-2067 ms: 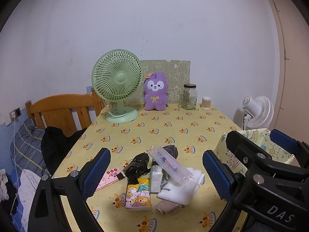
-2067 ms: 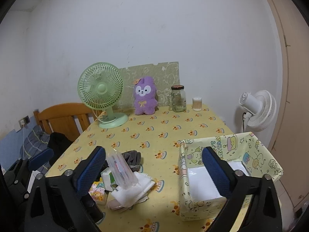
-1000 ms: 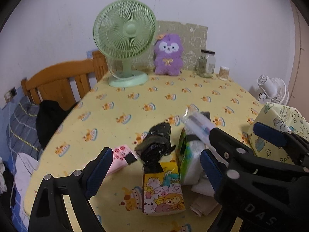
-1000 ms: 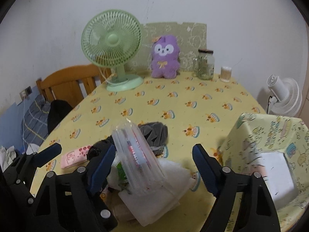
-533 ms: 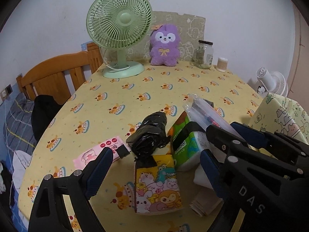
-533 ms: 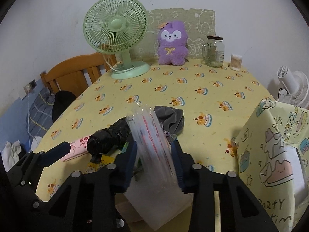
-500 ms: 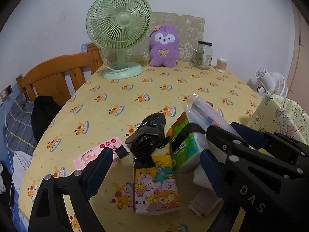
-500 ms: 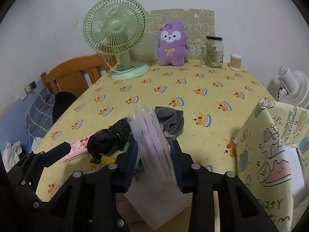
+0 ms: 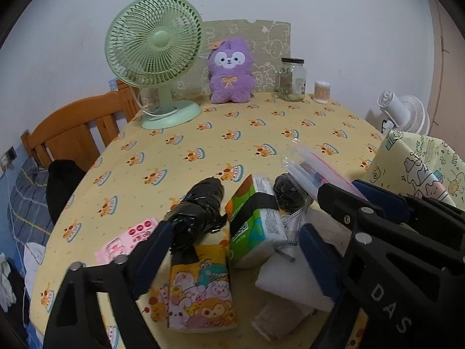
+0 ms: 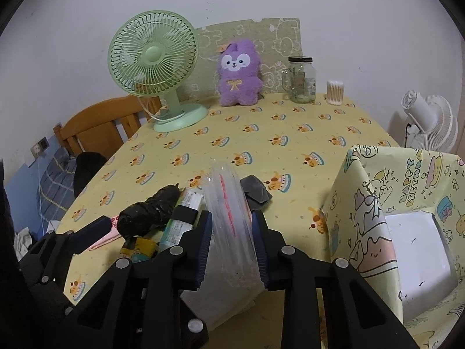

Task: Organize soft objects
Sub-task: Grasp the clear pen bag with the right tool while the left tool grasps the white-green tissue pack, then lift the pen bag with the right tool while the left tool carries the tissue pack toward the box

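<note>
Yellow tablecloth [image 10: 290,133] clutter at six o'clock: my right gripper [image 10: 231,242], jaws just closing, clamps the clear pencil case [image 10: 229,203] (left gripper [image 9: 232,250] apart over the tissue packs [image 9: 255,232]); next I'd lift toward the box [image 10: 407,203] at three o'clock.

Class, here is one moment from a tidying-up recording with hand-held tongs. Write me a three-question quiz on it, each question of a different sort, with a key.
1. True or false: the right tongs are closed on the clear plastic pouch.
2. Multiple choice: what stands between the green fan and the glass jar at the far edge of the table? A) a kettle B) a purple plush toy C) a lamp
3. Fill in: the left tongs are ____, with the cartoon-print tissue pack lying between their fingers, ungripped.

Key: 1 true; 2 B; 3 open.
</note>
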The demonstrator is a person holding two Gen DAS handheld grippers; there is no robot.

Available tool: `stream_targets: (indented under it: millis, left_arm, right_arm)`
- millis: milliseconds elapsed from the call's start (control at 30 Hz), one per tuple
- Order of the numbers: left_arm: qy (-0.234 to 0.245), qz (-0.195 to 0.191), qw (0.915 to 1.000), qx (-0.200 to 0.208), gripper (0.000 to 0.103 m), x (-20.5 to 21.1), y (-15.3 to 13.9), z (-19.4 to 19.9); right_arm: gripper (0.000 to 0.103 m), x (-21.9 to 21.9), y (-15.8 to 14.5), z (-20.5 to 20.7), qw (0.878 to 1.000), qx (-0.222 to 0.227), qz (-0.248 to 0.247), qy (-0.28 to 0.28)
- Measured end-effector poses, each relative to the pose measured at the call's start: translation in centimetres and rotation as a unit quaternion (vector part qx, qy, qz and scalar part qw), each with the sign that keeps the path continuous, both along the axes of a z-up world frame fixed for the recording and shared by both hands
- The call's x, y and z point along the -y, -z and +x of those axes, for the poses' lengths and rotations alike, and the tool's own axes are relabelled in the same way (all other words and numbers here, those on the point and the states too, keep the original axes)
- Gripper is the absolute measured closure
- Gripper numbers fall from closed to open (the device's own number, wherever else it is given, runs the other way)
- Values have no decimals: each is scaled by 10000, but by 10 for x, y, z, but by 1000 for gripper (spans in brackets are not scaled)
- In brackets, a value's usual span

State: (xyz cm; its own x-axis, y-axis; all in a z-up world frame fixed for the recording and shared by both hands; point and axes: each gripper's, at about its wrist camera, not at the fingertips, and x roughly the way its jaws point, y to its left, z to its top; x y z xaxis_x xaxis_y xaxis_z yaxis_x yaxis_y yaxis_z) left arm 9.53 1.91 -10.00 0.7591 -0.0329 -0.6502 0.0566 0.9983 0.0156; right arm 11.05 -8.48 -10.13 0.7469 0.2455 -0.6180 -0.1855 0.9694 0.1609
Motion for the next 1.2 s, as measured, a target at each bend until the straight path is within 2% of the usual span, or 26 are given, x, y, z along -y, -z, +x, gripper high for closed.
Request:
stream_targets:
  millis: [233,333,400,467,567,833,1200]
  left_arm:
    - [115,-330,9989,-323,41,0,14,20]
    - [157,-529,9974,-471,63,-2,20,25]
    - [127,-543,9972,-501,70,-2,22,25]
    - [112,-562,9971,-497,83,-3,21,24]
    - [161,-631,9966,-497,85,-4,20,22]
    - [105,-406,9987,-290,85,-6,6,10]
    - [67,-311,9995,-61,84,-8,-13,-11]
  right_arm:
    - [71,-4,6,6,10000,-83,-53,-12]
    - [71,-5,8,10,9999,-120,-65,-24]
    - [71,-7,10,12,9998,-149,-83,-30]
    - [71,-8,12,13,9998,-168,-105,-24]
    - [71,-9,12,13,9998,-162,-108,-10]
    - [71,-8,5,5,10000,-77,-47,-21]
    - [73,-7,-13,-17,9998,190,70,-90]
